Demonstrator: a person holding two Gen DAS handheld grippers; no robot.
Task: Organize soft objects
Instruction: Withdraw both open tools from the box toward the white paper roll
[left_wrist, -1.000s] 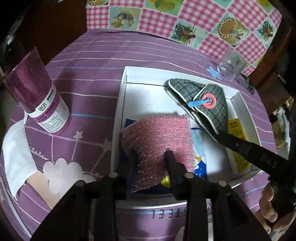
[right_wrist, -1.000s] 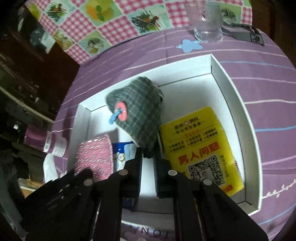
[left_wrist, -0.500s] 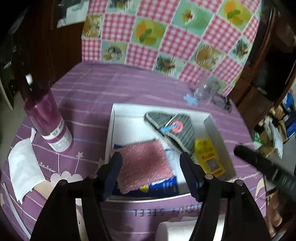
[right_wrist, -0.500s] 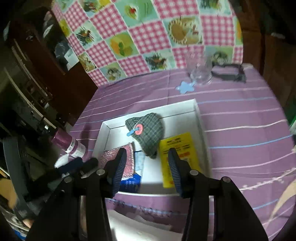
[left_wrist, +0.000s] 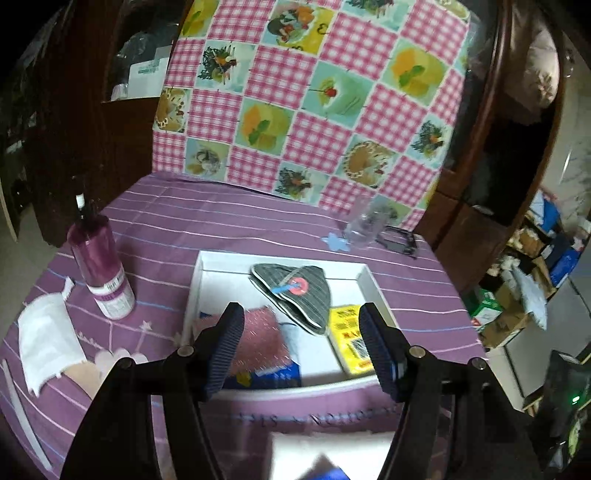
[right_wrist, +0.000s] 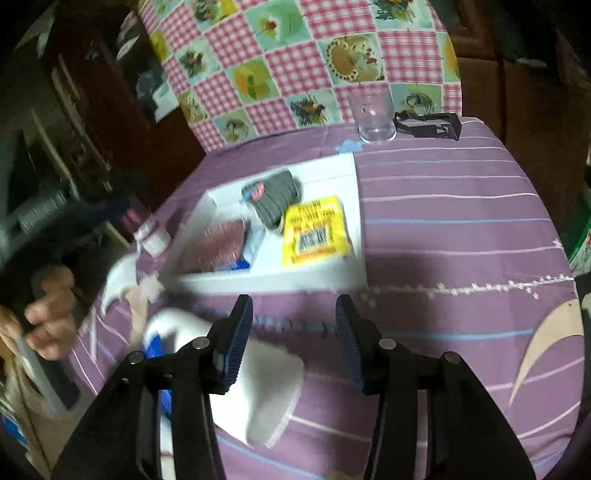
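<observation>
- Two grippers checked, one view at a time, starting with the left wrist view.
- Found the left gripper (left_wrist: 299, 314) with its jaws well apart and nothing between the pads.
- Located the white box (left_wrist: 280, 256) ahead of and below the fingers, on the purple cloth.
- Counted three soft items inside it: a pink glitter cloth (left_wrist: 258, 339) at the near left, a grey plaid pouch (left_wrist: 295, 291) in the middle, and a yellow packet (left_wrist: 345, 332) at the near right.
- Located a white soft item (left_wrist: 325, 450) outside the box, near the table's front edge. Seen low between the two finger arms, behind the fingertips rather than ahead of them. Too blurred to give its outline.
- Moved on to the right wrist view. Found the right gripper (right_wrist: 293, 301) likewise parted, about half way, and holding nothing.
- Located the white soft item (right_wrist: 266, 384) under and just behind its left finger, on the near side of the white box (right_wrist: 280, 282).
- Read its long axis as running from upper left to lower right, slantwise to the line of the fingers.
- Noted the left hand (right_wrist: 48, 325) at the far left edge, well apart from the item.
- Judged the right gripper the nearer of the two. Judged that a pick would call for drawing back, shifting left and turning the jaws square across that axis.
</observation>
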